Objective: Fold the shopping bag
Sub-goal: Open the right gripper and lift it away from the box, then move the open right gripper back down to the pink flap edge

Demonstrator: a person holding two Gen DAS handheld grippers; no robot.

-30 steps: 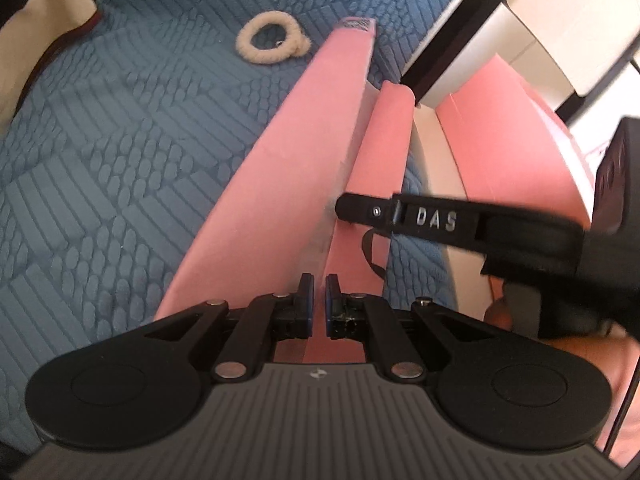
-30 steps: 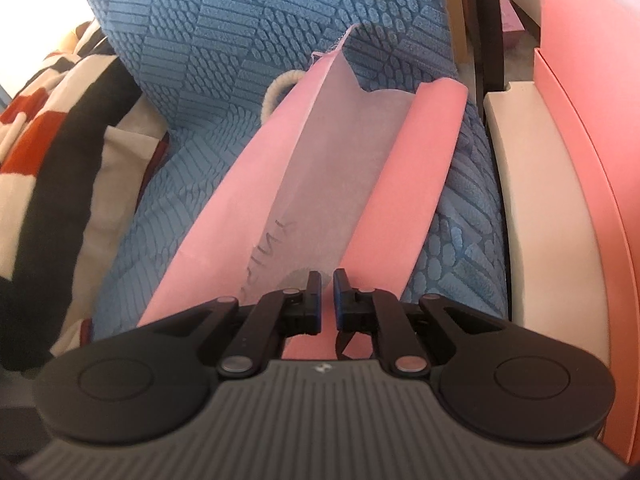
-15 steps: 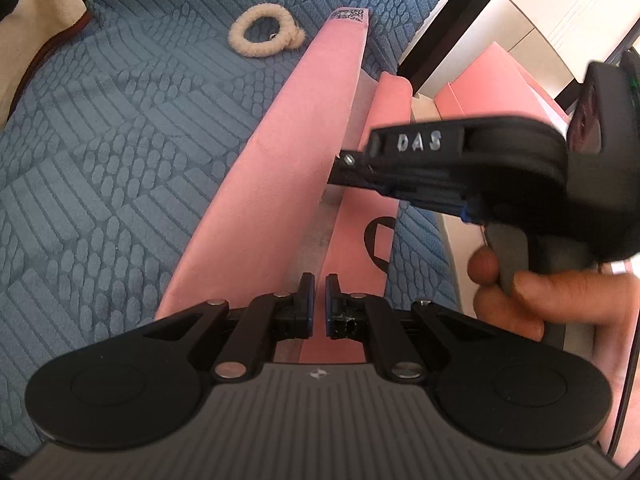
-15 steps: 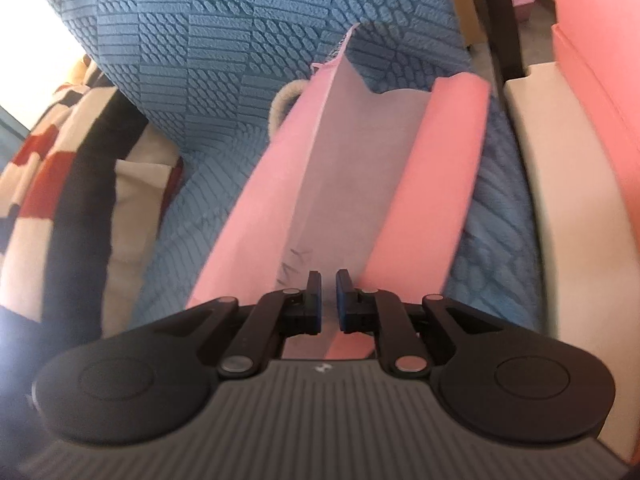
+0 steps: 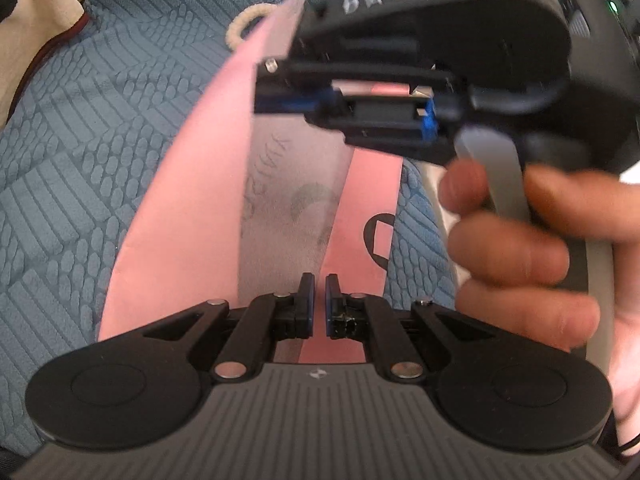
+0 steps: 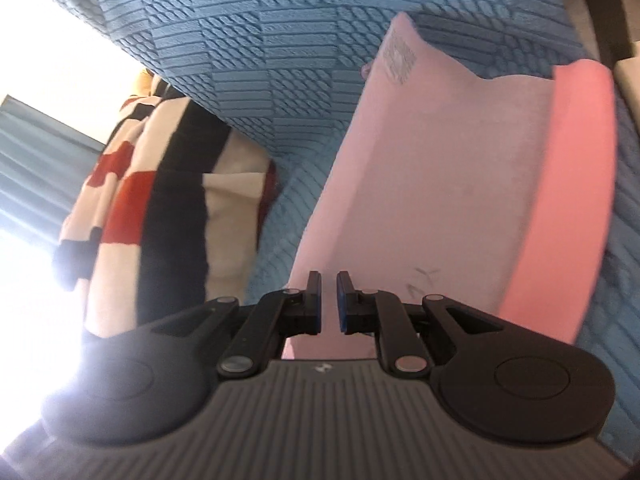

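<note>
A pink paper shopping bag (image 5: 180,220) lies lengthwise on a blue textured cover (image 5: 60,160). Its pale inner panel is raised between the pink sides. My left gripper (image 5: 318,304) is at the bag's near end, its jaws nearly together on the paper. My right gripper (image 5: 272,92), held by a hand (image 5: 520,248), crosses above the bag from the right and pinches the pale panel's edge. In the right wrist view the bag (image 6: 440,180) spreads out ahead of the right gripper (image 6: 328,304), its pale side facing up. A white rope handle (image 5: 248,20) shows at the far end.
A red, black and cream striped blanket (image 6: 152,200) lies left of the bag in the right wrist view. A beige cloth (image 5: 36,32) sits at the far left corner. The blue cover (image 6: 280,40) rises behind the bag.
The right gripper has swung up and to the left across the bag, pulling the pale panel over with it. The left gripper has stayed at the near end.
</note>
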